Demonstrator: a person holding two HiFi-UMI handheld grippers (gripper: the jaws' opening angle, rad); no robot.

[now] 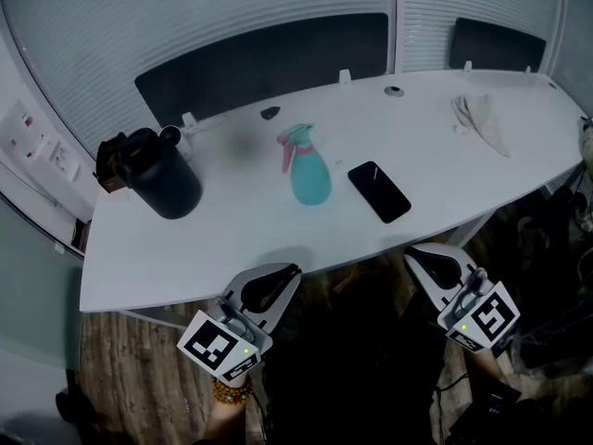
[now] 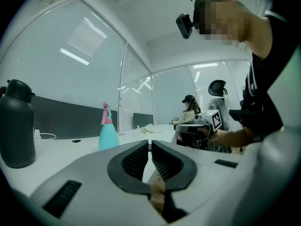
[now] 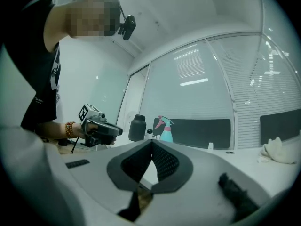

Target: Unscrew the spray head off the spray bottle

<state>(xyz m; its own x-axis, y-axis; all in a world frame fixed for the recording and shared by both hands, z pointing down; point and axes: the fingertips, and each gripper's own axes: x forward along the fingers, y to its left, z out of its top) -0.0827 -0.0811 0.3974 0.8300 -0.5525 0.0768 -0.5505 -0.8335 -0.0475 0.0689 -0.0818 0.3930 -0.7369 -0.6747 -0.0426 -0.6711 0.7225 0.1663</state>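
Note:
A teal spray bottle with a pink spray head stands upright near the middle of the white table. It also shows in the left gripper view as the spray bottle and in the right gripper view as the spray bottle. My left gripper hangs below the table's near edge, shut and empty. My right gripper is off the near edge to the right, also shut with nothing in it. Both are well short of the bottle.
A black jug stands at the table's left, a black phone lies right of the bottle, and a crumpled cloth rests far right. Small dark items sit near the back edge. A seated person is in the distance.

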